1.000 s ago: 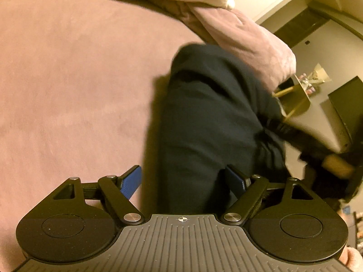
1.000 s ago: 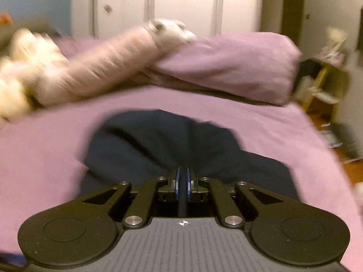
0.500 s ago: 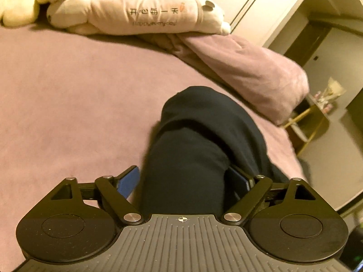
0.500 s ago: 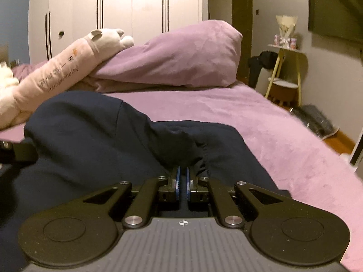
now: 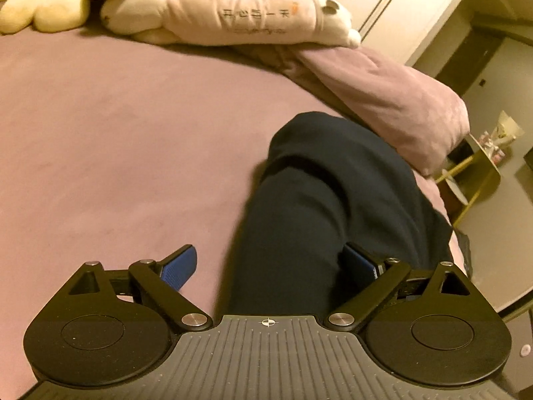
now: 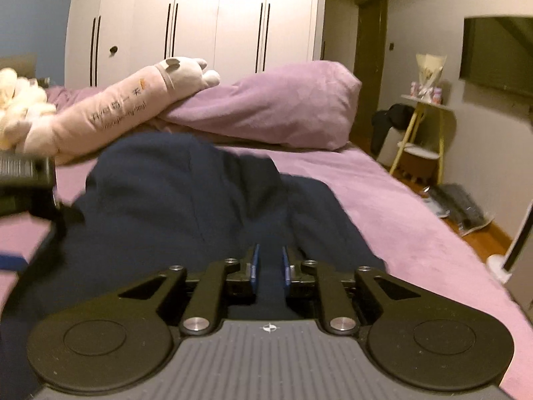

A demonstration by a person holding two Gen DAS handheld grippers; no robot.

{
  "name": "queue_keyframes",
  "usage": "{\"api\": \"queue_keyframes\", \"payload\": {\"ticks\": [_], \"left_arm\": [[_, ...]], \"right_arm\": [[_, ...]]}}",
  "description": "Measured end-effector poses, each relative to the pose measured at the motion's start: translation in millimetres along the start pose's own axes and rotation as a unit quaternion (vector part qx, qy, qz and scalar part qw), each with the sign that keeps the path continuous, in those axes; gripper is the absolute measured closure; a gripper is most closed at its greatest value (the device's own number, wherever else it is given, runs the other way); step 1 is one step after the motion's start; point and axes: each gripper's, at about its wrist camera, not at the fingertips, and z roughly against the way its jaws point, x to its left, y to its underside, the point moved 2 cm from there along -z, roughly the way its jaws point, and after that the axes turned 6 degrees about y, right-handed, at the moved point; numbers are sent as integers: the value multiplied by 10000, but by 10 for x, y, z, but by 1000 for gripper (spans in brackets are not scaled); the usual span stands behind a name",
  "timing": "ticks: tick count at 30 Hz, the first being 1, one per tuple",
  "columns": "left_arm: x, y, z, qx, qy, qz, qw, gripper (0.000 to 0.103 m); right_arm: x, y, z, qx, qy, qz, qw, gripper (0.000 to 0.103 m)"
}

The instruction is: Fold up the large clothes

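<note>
Purple bed (image 5: 133, 140) fills both views, wardrobe (image 6: 216, 23) behind, plush toy (image 5: 240, 16) against the pillow (image 6: 283, 106). And the navy garment (image 5: 326, 206) lies bundled on the bedspread, doubled over itself! Left gripper (image 5: 269, 266) has just been spreading, jaws now wide and straddling the cloth, no pad pressing it. Right gripper (image 6: 269, 268), clamped a second ago, has just been easing apart; a strip of fabric sits in the narrow gap, seemingly released. Looks like a fold has been laid down and both grippers are letting go. No containers in sight.
</note>
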Motion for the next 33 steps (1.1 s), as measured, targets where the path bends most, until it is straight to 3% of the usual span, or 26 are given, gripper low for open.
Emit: {"api": "queue_keyframes", "payload": {"ticks": [4, 7, 13, 18, 22, 26, 29, 33], "left_arm": [[20, 72, 130, 78, -52, 7, 10000, 5], [32, 95, 193, 166, -84, 9, 9998, 5], [65, 162, 329, 238, -110, -15, 9997, 5], [121, 258, 596, 293, 124, -319, 9990, 6], [223, 392, 845, 625, 426, -597, 9953, 9], [263, 578, 1077, 645, 487, -1095, 9907, 10], [250, 693, 1196, 740, 580, -1325, 9867, 10], [154, 862, 1159, 991, 684, -1623, 9794, 10]], "right_arm": [[-131, 133, 194, 127, 119, 112, 9998, 87], [-234, 80, 316, 461, 141, 84, 9988, 87], [-526, 139, 657, 1086, -471, -542, 9915, 80], [-803, 209, 825, 1435, -764, -1258, 9786, 73], [-1076, 305, 868, 1803, -1156, -2364, 9478, 69], [-1240, 429, 828, 2117, -1604, -3295, 9060, 69], [-1310, 537, 765, 2305, -2002, -3949, 8665, 68], [-1351, 620, 721, 2301, -2339, -4488, 8312, 60]]}}
